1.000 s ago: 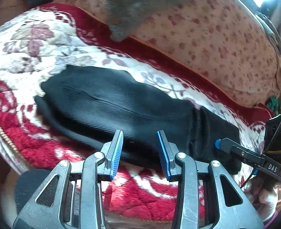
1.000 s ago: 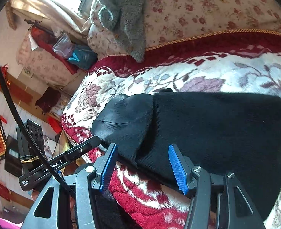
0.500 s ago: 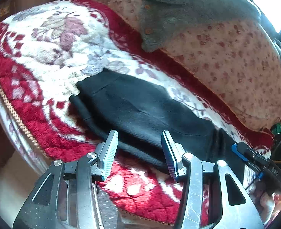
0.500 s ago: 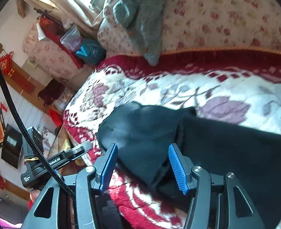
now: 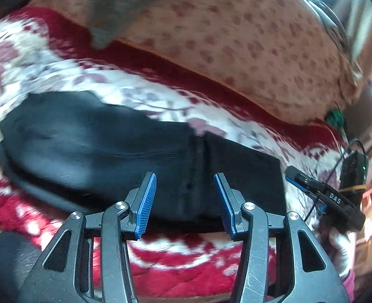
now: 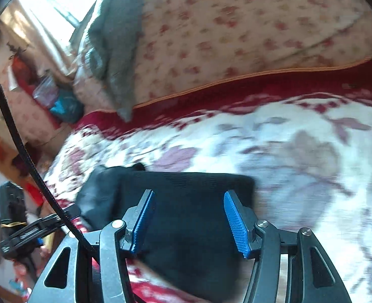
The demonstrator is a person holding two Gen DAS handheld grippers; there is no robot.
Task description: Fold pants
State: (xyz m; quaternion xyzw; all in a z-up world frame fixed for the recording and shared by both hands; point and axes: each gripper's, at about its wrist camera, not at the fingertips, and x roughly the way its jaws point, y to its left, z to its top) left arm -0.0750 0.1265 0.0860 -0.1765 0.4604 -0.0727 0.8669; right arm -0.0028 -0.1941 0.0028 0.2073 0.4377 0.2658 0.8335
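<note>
The black pants [image 5: 97, 146] lie folded lengthwise along the front of a red and white floral blanket [image 5: 135, 88]. My left gripper [image 5: 186, 204] is open and empty, just above the pants' near edge around their middle. My right gripper [image 6: 188, 222] is open and empty over the right end of the pants [image 6: 186, 202]. The right gripper also shows at the right edge of the left wrist view [image 5: 319, 192]. The left gripper shows at the lower left of the right wrist view [image 6: 34, 229].
A floral cushion [image 5: 236, 32] lines the back, with a grey garment [image 5: 125, 12] draped over it. The blanket's front edge [image 5: 186, 277] drops off just below the pants. Bags and clutter [image 6: 59, 101] sit at the far left of the sofa.
Both views have shifted to the right along the pants. The right end of the pants now lies flat with a square edge. Both grippers stay open and empty.
</note>
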